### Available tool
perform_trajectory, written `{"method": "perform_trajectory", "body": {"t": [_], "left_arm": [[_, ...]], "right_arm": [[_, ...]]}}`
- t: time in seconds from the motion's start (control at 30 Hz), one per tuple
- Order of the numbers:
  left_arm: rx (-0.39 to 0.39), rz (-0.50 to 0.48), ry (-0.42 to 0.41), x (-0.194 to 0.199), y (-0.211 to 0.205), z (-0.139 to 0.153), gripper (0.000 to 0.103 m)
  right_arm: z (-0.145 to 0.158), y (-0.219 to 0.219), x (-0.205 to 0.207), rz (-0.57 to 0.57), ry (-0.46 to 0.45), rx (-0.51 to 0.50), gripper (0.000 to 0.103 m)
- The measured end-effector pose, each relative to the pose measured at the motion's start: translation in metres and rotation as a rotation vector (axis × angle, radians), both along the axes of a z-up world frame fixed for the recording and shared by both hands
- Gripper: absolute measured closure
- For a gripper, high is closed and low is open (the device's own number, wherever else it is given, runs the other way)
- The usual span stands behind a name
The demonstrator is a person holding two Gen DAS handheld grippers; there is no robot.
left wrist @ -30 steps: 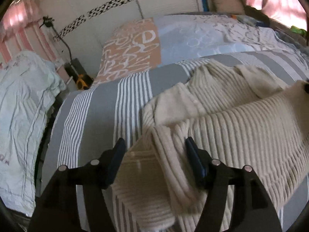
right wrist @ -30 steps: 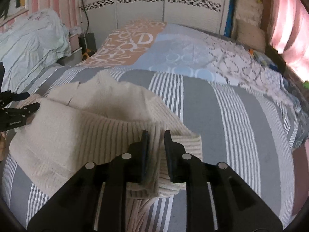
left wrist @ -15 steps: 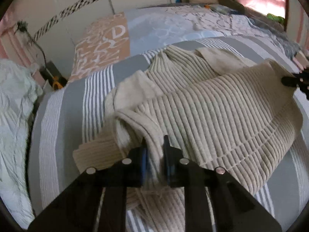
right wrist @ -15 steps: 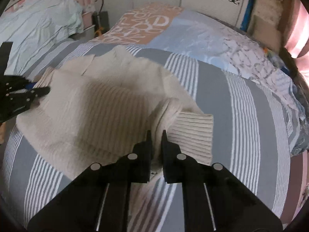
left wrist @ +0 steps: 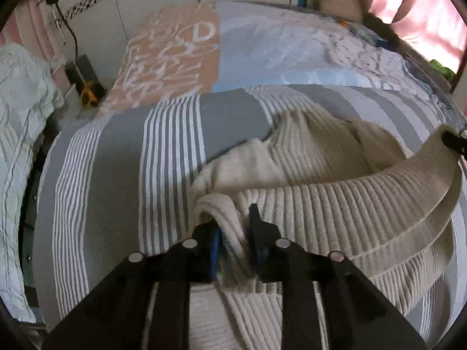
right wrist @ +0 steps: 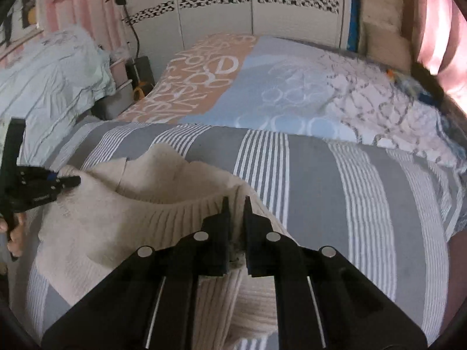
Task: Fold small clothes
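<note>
1. Left wrist view: the left gripper [left wrist: 237, 227] has its two fingers pressed together on a bunched fold of the cream ribbed sweater [left wrist: 335, 213], at the garment's left corner
2. From that pinch the ribbed edge runs across to the far right, where the tip of the right gripper [left wrist: 454, 143] holds the other corner; the edge hangs in a band above the rest of the sweater
3. Right wrist view: the right gripper [right wrist: 235, 213] is clamped on the knit, with only a narrow slit between its fingers and fabric filling it
4. The sweater [right wrist: 122, 221] lies on the grey and white striped blanket [right wrist: 321, 180] that covers the bed, its loose part piled behind the raised edge
5. At the left of the same view the left gripper [right wrist: 68, 181] bites the opposite corner, and a hand [right wrist: 14, 233] grips its handle below
6. Beyond the blanket lies a sheet [right wrist: 277, 87] in orange, pale blue and white patterns
</note>
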State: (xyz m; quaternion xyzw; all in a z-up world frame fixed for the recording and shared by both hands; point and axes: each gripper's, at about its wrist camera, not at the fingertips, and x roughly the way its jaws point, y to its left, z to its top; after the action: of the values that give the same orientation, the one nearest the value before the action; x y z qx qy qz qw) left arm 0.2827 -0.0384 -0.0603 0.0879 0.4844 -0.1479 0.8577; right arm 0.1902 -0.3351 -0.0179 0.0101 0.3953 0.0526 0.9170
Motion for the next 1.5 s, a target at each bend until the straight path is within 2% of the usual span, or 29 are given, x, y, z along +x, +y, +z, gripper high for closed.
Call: {"method": "perform_trajectory", "body": {"t": [0.07,0.17,0.33,0.37,0.4,0.47,0.53,0.7,0.83,0.97,1.03,1.07,1.1,1.13,1.17,1.23,1.27,1.3,1.37,1.5], "left_arm": [[0.004,-0.011,0.005,0.002,0.0,-0.001,0.068],[-0.025,-0.06,0.05,0.001,0.001,-0.004,0.044],[-0.065,-0.044,0.058,-0.002,0.01,0.0,0.044],[-0.074,-0.038,0.057,-0.003,0.011,0.002,0.041],[-0.067,-0.024,0.039,-0.004,0.014,0.005,0.032],[-0.045,0.009,-0.013,-0.004,0.018,0.015,0.029],[-0.075,0.027,-0.001,-0.001,0.024,0.019,0.029],[-0.067,0.028,-0.016,-0.011,0.028,0.024,0.029],[0.025,0.011,-0.094,-0.038,0.02,0.023,0.029],[0.054,-0.013,-0.145,-0.066,0.016,0.021,0.029],[0.098,0.003,-0.198,-0.076,0.017,0.022,0.029],[0.099,0.012,-0.198,-0.077,0.019,0.021,0.036],[0.091,0.012,-0.174,-0.075,0.021,0.018,0.059],[0.082,0.008,-0.131,-0.072,0.022,0.013,0.067],[0.069,0.01,-0.094,-0.07,0.023,0.006,0.069],[0.044,0.008,-0.08,-0.075,0.023,0.002,0.061],[0.036,0.0,-0.088,-0.08,0.022,0.002,0.038],[0.016,-0.004,-0.107,-0.087,0.022,0.002,0.02],[-0.014,-0.012,-0.123,-0.1,0.022,0.003,0.018],[-0.023,-0.027,-0.125,-0.123,0.017,-0.002,0.018]], "right_arm": [[-0.003,-0.001,0.003,-0.02,-0.004,-0.012,0.091],[-0.004,-0.009,0.001,-0.042,-0.004,-0.001,0.085],[-0.002,-0.018,-0.009,-0.058,-0.006,0.001,0.084],[-0.001,-0.017,-0.012,-0.054,-0.009,-0.004,0.084],[0.0,-0.013,-0.015,-0.046,-0.013,-0.022,0.084],[0.002,-0.008,-0.018,-0.038,-0.022,-0.054,0.083],[0.003,-0.003,-0.022,-0.027,-0.025,-0.064,0.082],[0.003,-0.002,-0.029,-0.025,-0.03,-0.067,0.081],[-0.003,-0.001,-0.033,-0.017,-0.012,-0.071,0.08],[-0.013,0.004,-0.047,-0.008,0.002,-0.095,0.079],[-0.016,0.005,-0.056,-0.005,0.0,-0.106,0.073],[-0.016,0.005,-0.06,-0.005,-0.001,-0.113,0.073],[-0.018,0.006,-0.062,-0.004,-0.002,-0.115,0.073],[-0.018,0.006,-0.065,-0.003,-0.001,-0.113,0.073],[-0.018,0.007,-0.066,-0.001,-0.001,-0.109,0.073],[-0.017,0.008,-0.072,0.003,-0.008,-0.092,0.073],[-0.016,0.009,-0.075,0.007,-0.011,-0.084,0.072],[-0.016,0.01,-0.077,0.009,-0.012,-0.077,0.071],[-0.02,0.011,-0.084,0.013,-0.007,-0.059,0.068],[-0.035,0.013,-0.103,0.02,0.024,-0.027,0.066]]}}
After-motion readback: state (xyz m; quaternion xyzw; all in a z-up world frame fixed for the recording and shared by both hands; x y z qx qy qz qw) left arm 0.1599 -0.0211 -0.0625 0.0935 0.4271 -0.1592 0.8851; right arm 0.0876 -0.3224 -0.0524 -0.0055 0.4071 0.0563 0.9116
